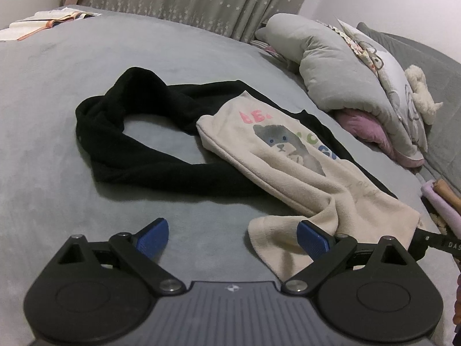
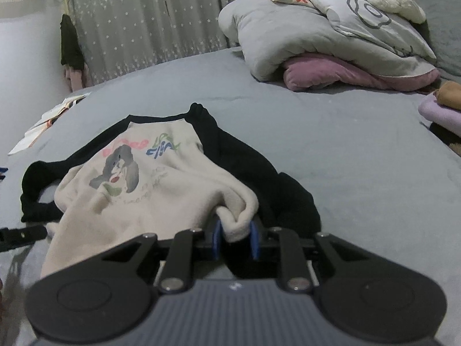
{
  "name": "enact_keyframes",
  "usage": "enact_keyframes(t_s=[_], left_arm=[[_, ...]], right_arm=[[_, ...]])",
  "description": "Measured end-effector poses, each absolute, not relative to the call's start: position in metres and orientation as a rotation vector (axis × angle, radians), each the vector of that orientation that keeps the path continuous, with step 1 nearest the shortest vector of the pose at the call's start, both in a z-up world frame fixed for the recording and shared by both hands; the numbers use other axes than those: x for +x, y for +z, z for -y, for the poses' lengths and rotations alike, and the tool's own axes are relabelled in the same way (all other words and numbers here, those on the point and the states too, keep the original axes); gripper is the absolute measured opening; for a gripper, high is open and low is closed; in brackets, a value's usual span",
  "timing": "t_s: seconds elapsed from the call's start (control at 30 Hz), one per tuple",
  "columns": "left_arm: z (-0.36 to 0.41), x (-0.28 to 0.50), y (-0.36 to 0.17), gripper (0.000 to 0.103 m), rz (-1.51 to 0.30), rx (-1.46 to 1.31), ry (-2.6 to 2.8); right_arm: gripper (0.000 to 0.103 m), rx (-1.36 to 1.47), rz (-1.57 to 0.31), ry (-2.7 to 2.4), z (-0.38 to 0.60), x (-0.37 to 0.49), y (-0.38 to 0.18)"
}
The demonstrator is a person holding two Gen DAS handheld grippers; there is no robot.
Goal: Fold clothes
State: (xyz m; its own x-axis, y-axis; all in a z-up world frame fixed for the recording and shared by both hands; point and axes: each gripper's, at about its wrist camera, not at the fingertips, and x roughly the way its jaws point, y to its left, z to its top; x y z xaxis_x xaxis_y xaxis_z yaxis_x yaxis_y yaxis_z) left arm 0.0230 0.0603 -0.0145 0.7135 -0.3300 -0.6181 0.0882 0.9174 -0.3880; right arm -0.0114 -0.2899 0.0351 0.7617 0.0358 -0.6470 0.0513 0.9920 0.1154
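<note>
Cream fleece sweatshirt with black raglan sleeves and dog print (image 2: 138, 173) lies rumpled on the grey bedsheet (image 2: 345, 150). Right gripper (image 2: 234, 239) pinches its hem; left gripper (image 1: 233, 238), spread, straddles the opposite hem corner. Advice: grip matching corners, keep the hem taut.

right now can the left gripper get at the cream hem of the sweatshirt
Probably yes. The left gripper is open just above the bed, and the sweatshirt hem already lies beside its right finger, nothing between them.
</note>
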Motion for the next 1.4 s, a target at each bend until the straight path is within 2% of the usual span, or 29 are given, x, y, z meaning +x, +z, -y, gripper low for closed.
enact_keyframes(t_s=[0.17, 0.3, 0.37, 0.43, 0.47, 0.53, 0.63, 1.4], left_arm=[[-0.055, 0.022, -0.015, 0.089, -0.75, -0.336, -0.259], [-0.049, 0.022, -0.016, 0.077, -0.757, -0.321, -0.286], [-0.046, 0.021, -0.017, 0.066, -0.761, -0.31, -0.301], [-0.043, 0.021, -0.018, 0.046, -0.765, -0.299, -0.317], [-0.042, 0.021, -0.018, 0.04, -0.767, -0.295, -0.321], [-0.039, 0.02, -0.016, 0.012, -0.773, -0.287, -0.321], [-0.036, 0.016, -0.012, 0.003, -0.772, -0.275, -0.311], [-0.059, -0.014, 0.012, 0.002, -0.823, -0.225, -0.206]], right_arm=[[0.023, 0.111, -0.707, -0.001, 0.287, -0.013, 0.033], [0.026, 0.093, -0.711, 0.007, 0.284, -0.014, 0.034], [0.028, 0.089, -0.713, 0.013, 0.282, -0.014, 0.034], [0.031, 0.085, -0.715, 0.018, 0.281, -0.014, 0.033], [0.032, 0.083, -0.716, 0.02, 0.28, -0.014, 0.033], [0.036, 0.078, -0.718, 0.026, 0.278, -0.014, 0.033], [0.039, 0.071, -0.72, 0.039, 0.281, -0.015, 0.033], [0.049, 0.071, -0.736, 0.092, 0.285, -0.02, 0.036]])
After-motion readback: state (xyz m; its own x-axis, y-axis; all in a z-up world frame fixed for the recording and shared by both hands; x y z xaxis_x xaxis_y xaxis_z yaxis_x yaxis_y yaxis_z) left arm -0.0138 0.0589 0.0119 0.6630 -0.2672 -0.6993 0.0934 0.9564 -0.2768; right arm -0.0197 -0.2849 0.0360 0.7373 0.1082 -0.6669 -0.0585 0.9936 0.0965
